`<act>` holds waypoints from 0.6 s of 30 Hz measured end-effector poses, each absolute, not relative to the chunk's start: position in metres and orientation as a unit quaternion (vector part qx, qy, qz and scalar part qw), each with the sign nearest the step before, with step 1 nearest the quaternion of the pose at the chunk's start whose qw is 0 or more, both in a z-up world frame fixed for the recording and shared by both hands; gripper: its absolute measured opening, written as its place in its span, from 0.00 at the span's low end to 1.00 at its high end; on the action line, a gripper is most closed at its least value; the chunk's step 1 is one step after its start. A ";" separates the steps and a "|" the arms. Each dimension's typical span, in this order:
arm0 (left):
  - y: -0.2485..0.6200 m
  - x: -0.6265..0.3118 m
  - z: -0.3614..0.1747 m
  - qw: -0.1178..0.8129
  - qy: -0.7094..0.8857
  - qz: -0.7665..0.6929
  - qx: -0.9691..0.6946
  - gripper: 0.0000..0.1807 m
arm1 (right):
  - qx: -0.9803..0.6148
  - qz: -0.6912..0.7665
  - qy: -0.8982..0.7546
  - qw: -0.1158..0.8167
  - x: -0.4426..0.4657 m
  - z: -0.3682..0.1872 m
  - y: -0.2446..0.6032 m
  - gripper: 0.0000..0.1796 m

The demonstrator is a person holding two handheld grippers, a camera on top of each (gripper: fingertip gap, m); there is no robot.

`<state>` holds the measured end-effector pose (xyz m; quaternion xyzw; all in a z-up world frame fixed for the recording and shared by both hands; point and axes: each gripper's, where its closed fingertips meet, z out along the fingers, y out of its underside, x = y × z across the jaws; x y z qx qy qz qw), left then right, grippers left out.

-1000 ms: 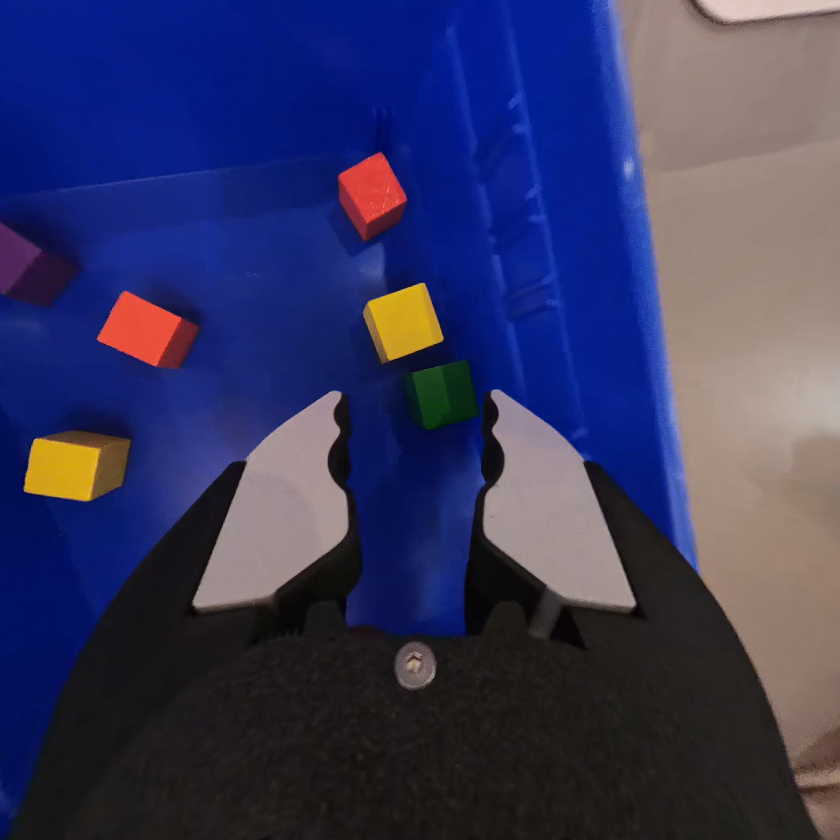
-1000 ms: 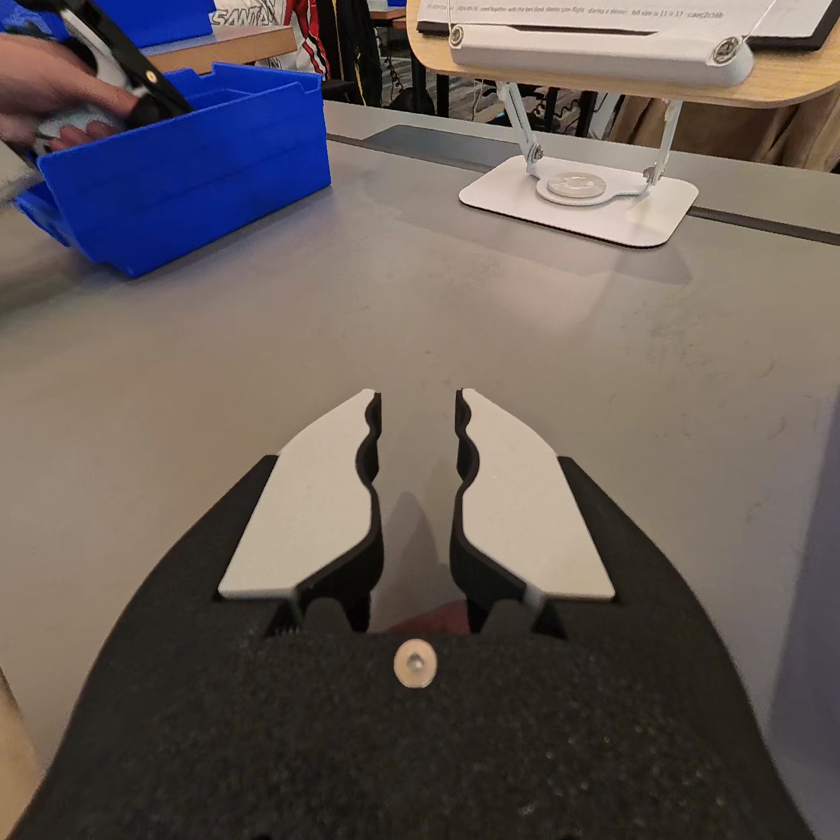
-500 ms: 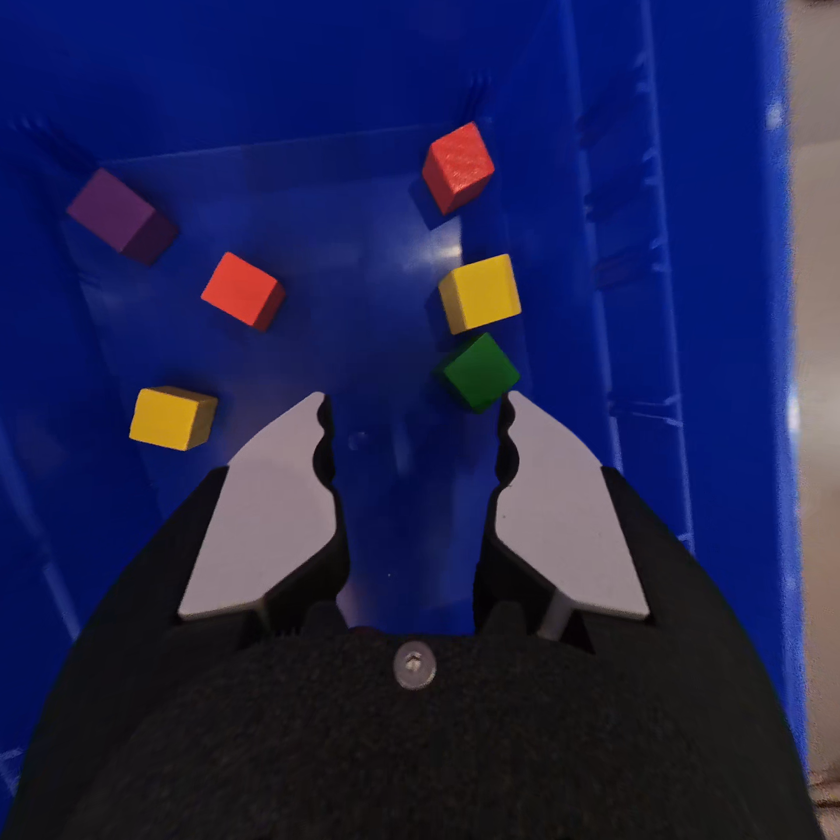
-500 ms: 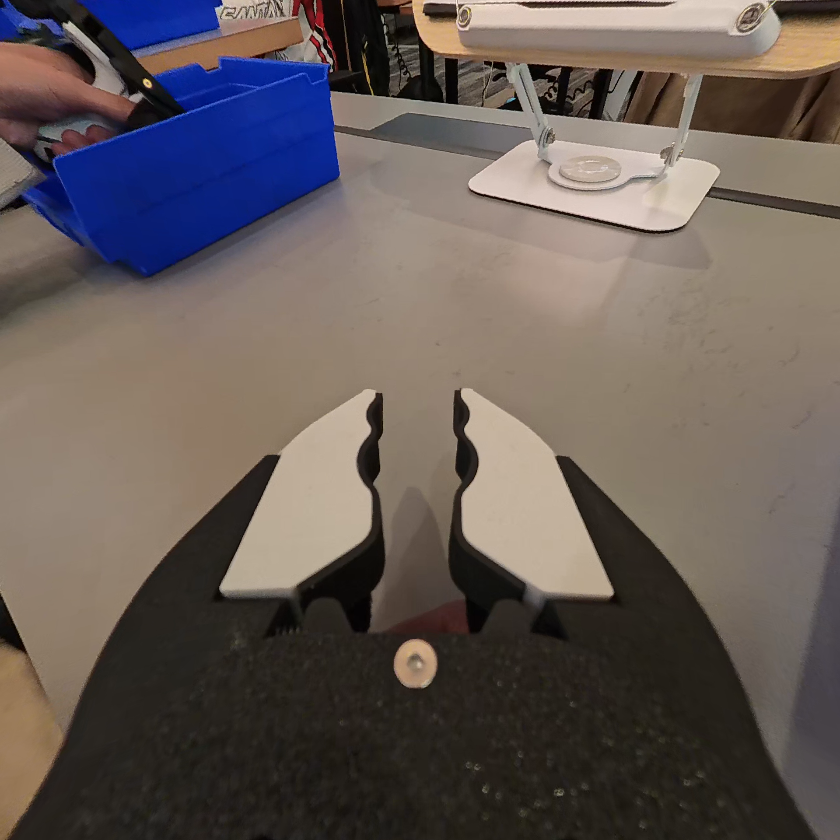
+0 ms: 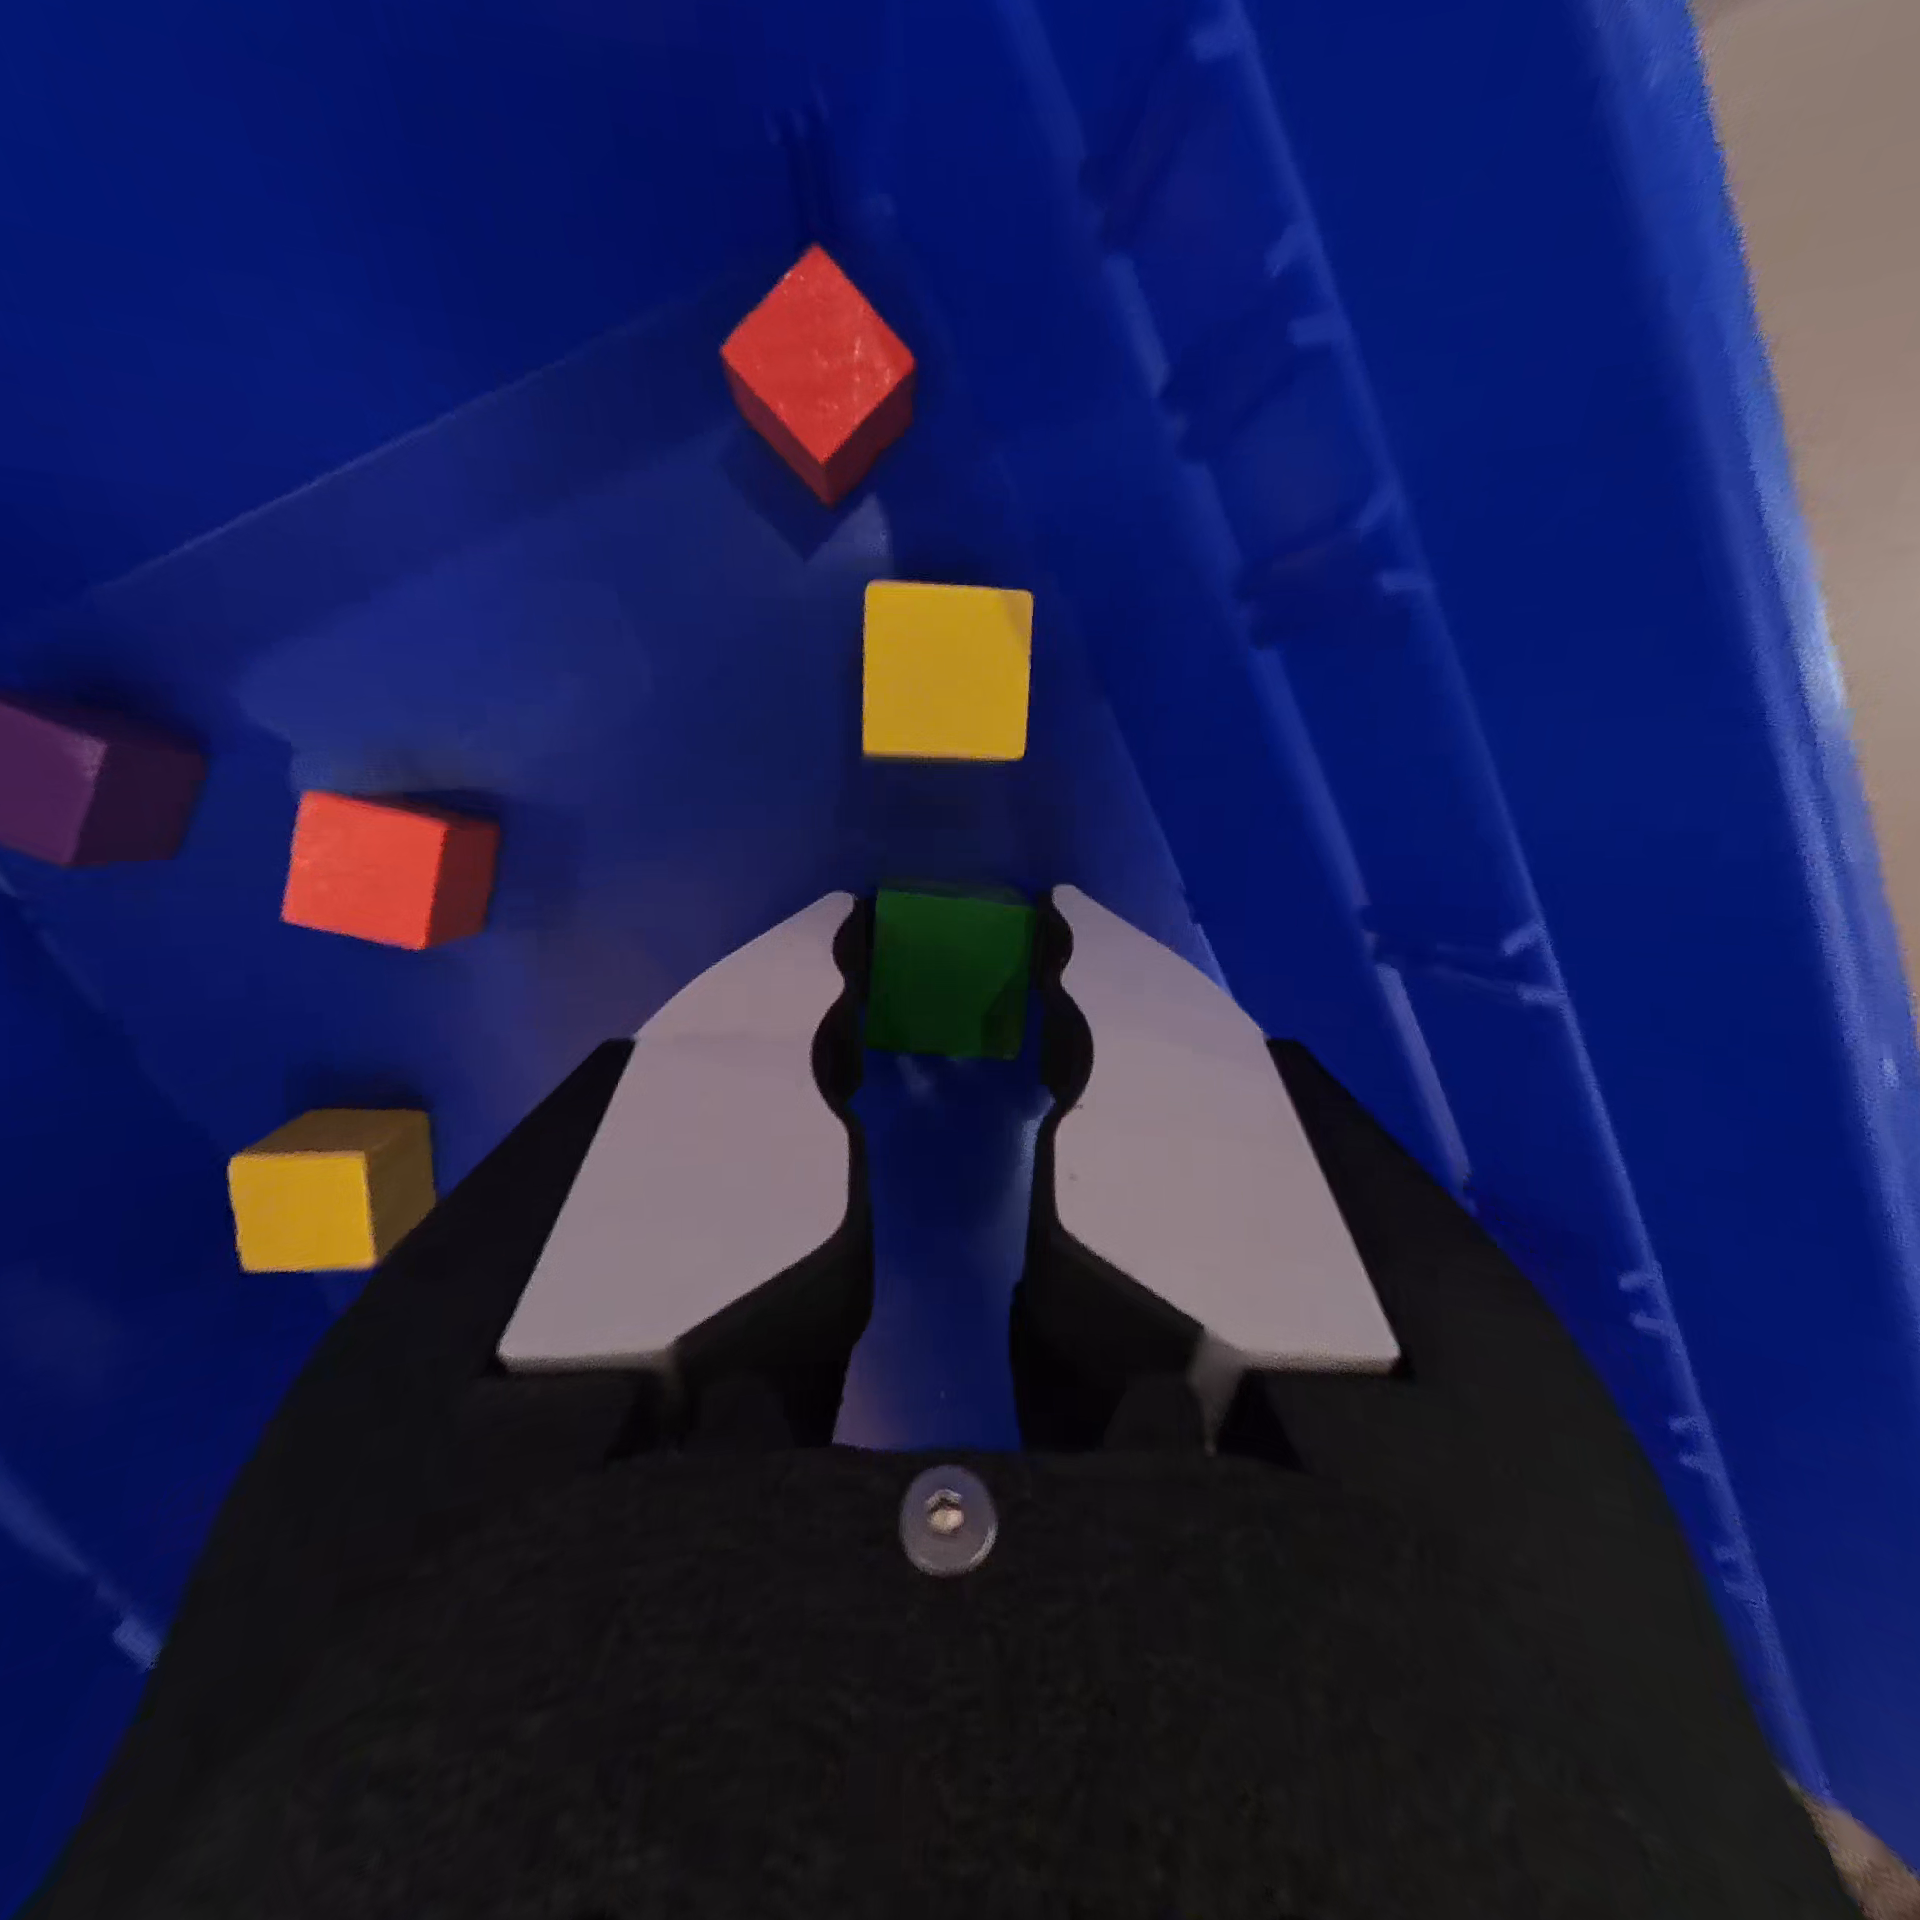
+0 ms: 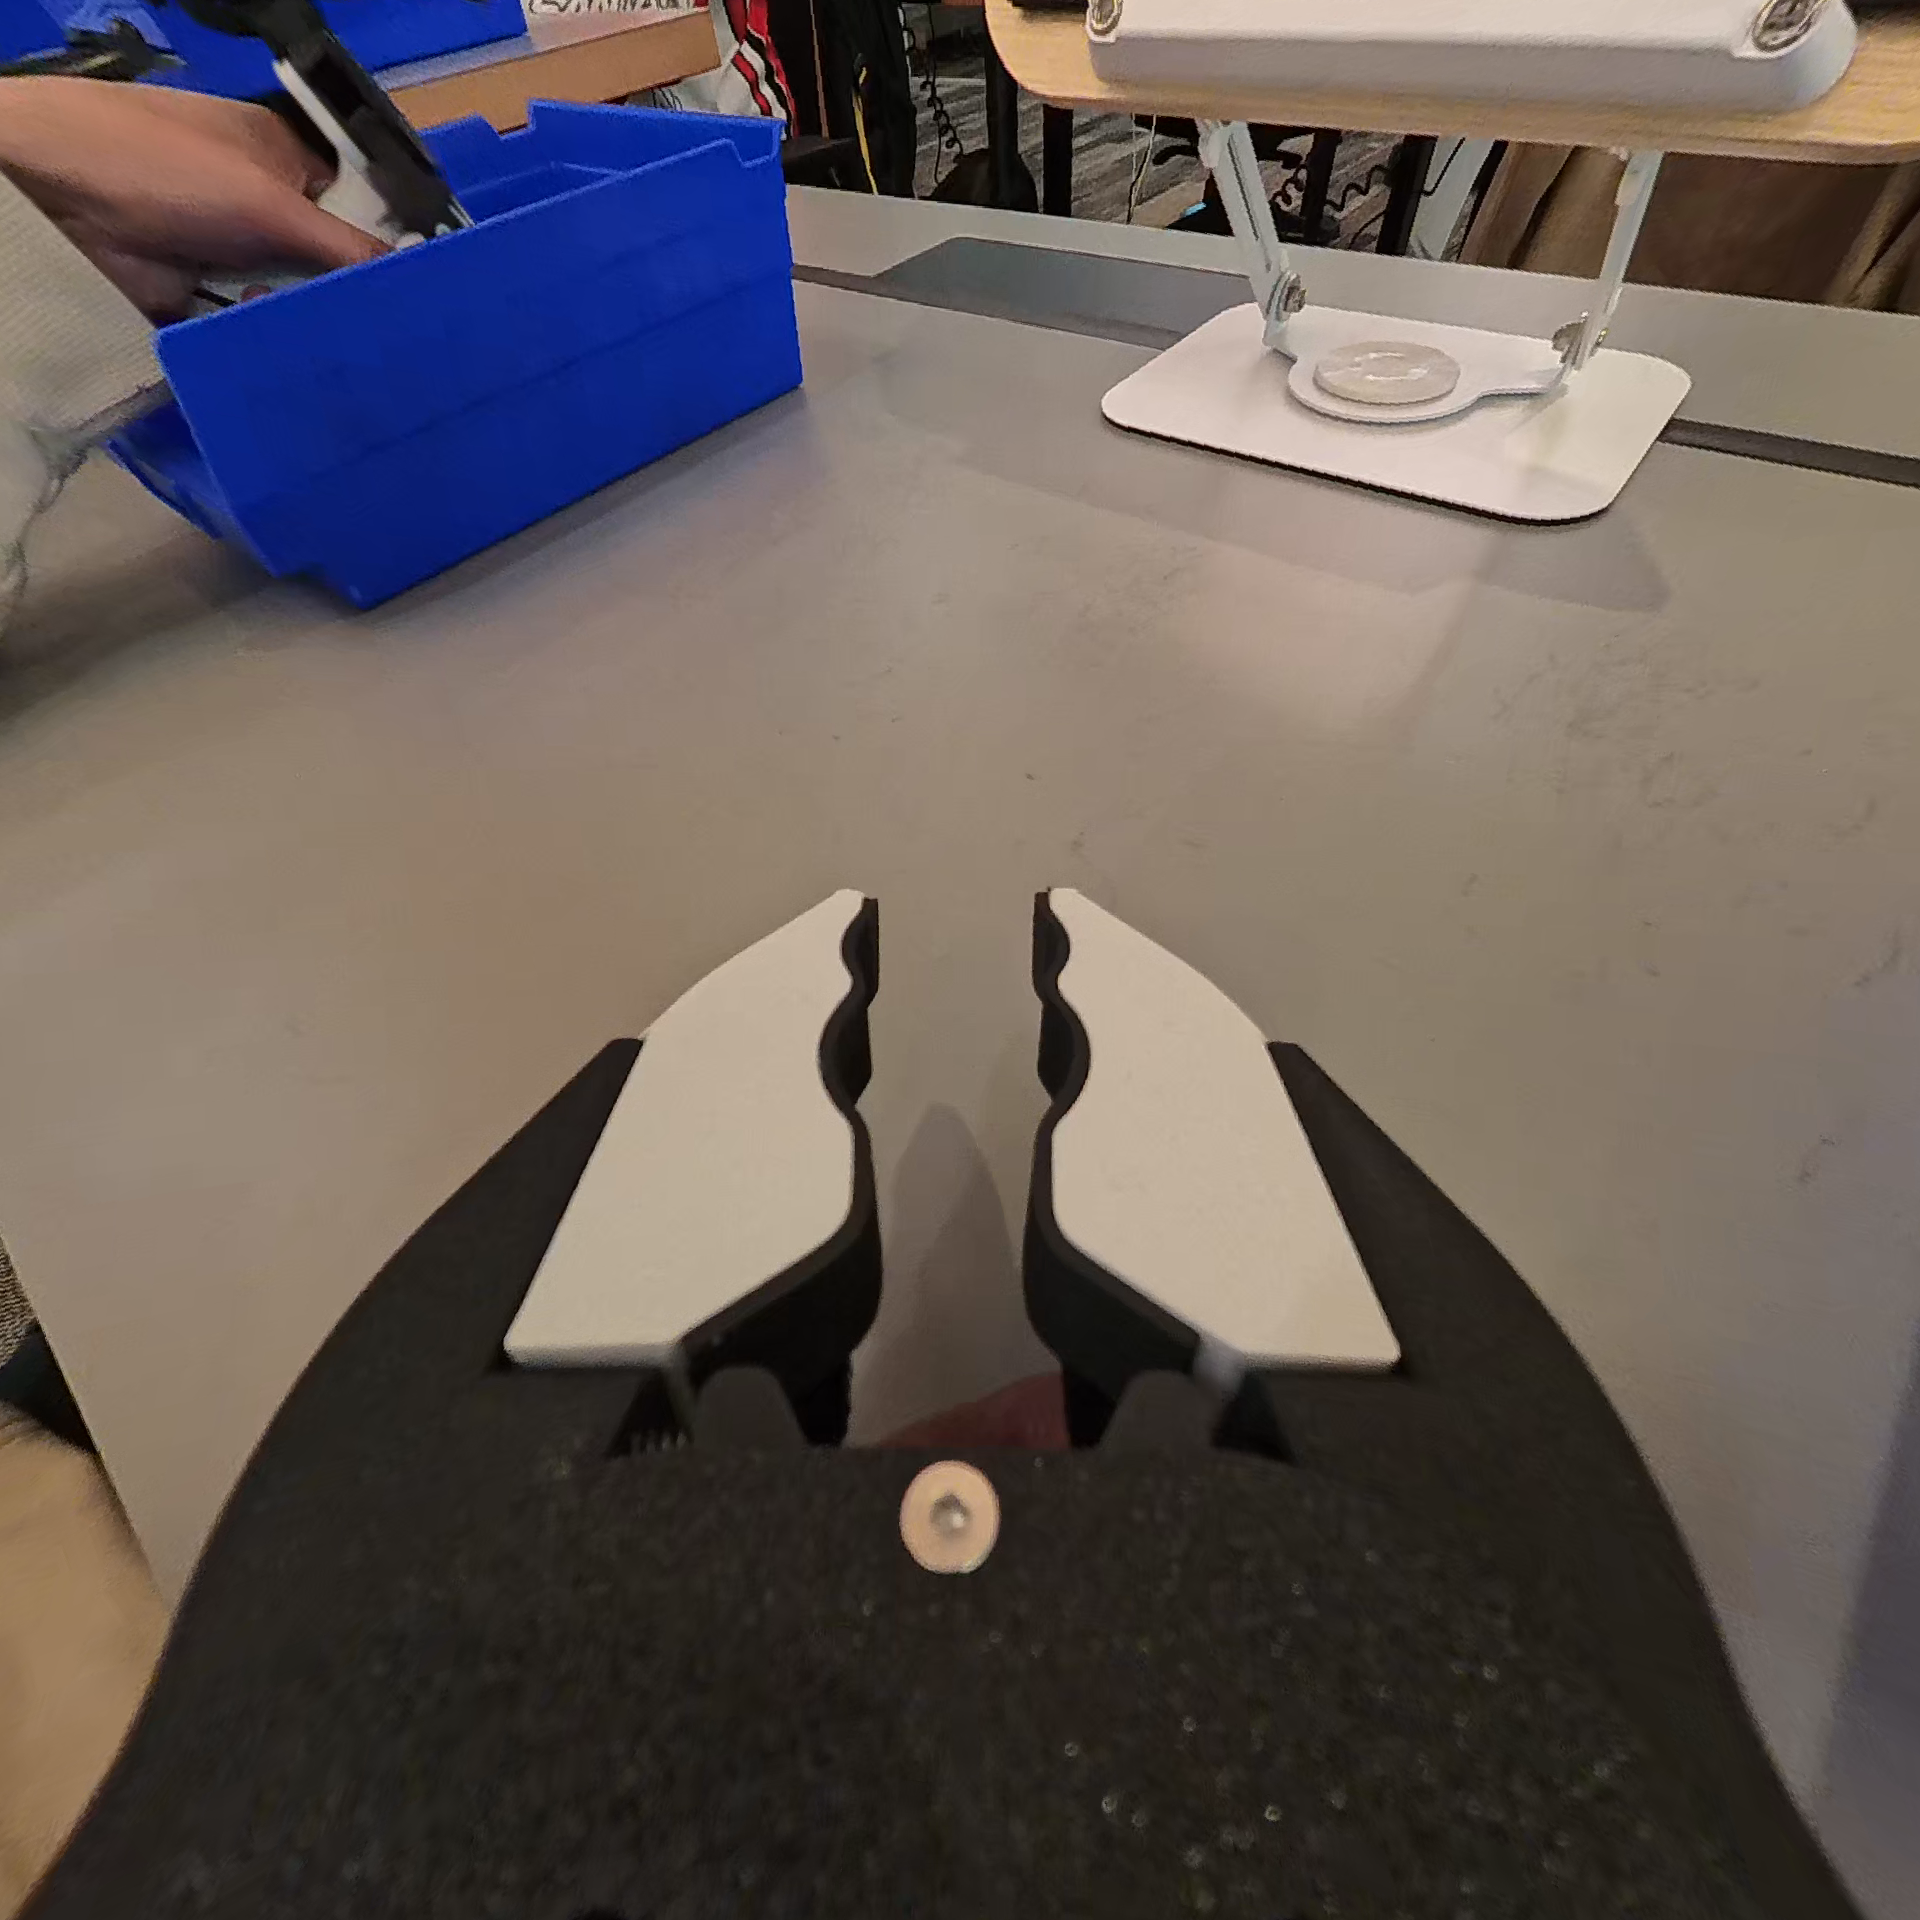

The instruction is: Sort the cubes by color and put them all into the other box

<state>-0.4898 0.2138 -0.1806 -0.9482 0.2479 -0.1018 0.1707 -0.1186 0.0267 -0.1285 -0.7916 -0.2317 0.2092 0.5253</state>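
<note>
Two fingers of the left gripper [image 5: 951, 935] pinch the green cube [image 5: 948, 971] squarely on its side faces, low in the blue box [image 5: 1351, 727]. Beyond that cube sit a yellow cube [image 5: 945, 670] and a corner-on red cube [image 5: 819, 364]. Right gripper [image 6: 956, 935] hovers narrowly parted, empty, over the grey table [image 6: 1039, 707].

The bin [image 5: 1351, 520] is glossy blue plastic, the cubes look like matt painted wood, as on the red cube [image 5: 821, 364], the grey surface [image 6: 1351, 831] is smooth and matt, and the white stand [image 6: 1403, 416] looks metal.
</note>
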 end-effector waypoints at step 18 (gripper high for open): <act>0.073 -0.417 -0.046 0.455 0.275 -0.269 -0.803 0.16 | -0.786 0.196 -0.218 0.544 -0.072 -0.121 0.030 0.14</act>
